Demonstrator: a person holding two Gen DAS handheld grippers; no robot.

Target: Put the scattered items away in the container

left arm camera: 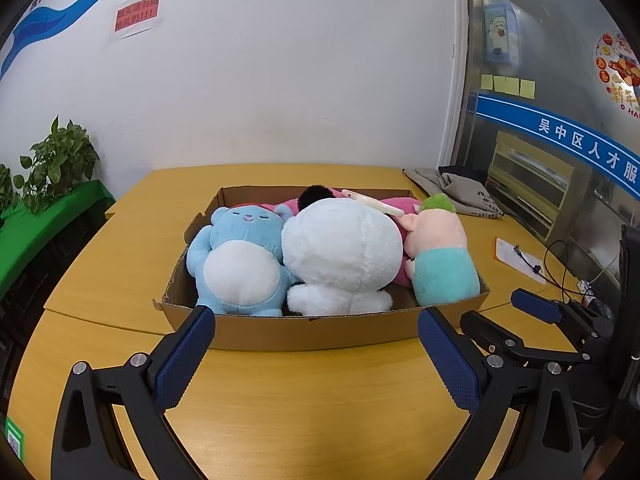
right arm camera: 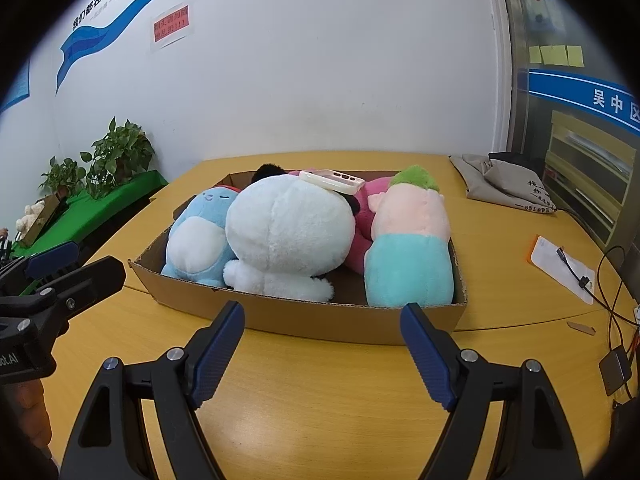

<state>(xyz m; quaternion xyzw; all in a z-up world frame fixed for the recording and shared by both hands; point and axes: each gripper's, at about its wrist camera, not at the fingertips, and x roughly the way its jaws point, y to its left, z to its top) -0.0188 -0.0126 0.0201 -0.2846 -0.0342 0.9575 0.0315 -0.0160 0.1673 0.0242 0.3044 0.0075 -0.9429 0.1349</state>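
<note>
A shallow cardboard box (left arm camera: 320,330) (right arm camera: 304,316) sits on the yellow table. In it lie a light-blue plush (left arm camera: 240,260) (right arm camera: 196,240), a large white plush (left arm camera: 340,256) (right arm camera: 288,232), a pink plush (right arm camera: 362,216) and a pink-and-teal plush with green hair (left arm camera: 440,256) (right arm camera: 408,248). A white phone case (left arm camera: 372,202) (right arm camera: 332,181) rests on top of the toys. My left gripper (left arm camera: 316,316) hovers open just in front of the box, holding nothing. My right gripper (right arm camera: 322,312) is also open and empty at the box's near wall. Each gripper shows at the edge of the other's view.
A grey cloth bag (left arm camera: 460,192) (right arm camera: 508,184) lies at the table's far right. A white card with a black cable (left arm camera: 520,260) (right arm camera: 568,268) lies near the right edge, with more wires (right arm camera: 616,320) beside it. Potted plants (left arm camera: 56,160) (right arm camera: 120,152) stand on a green shelf at left.
</note>
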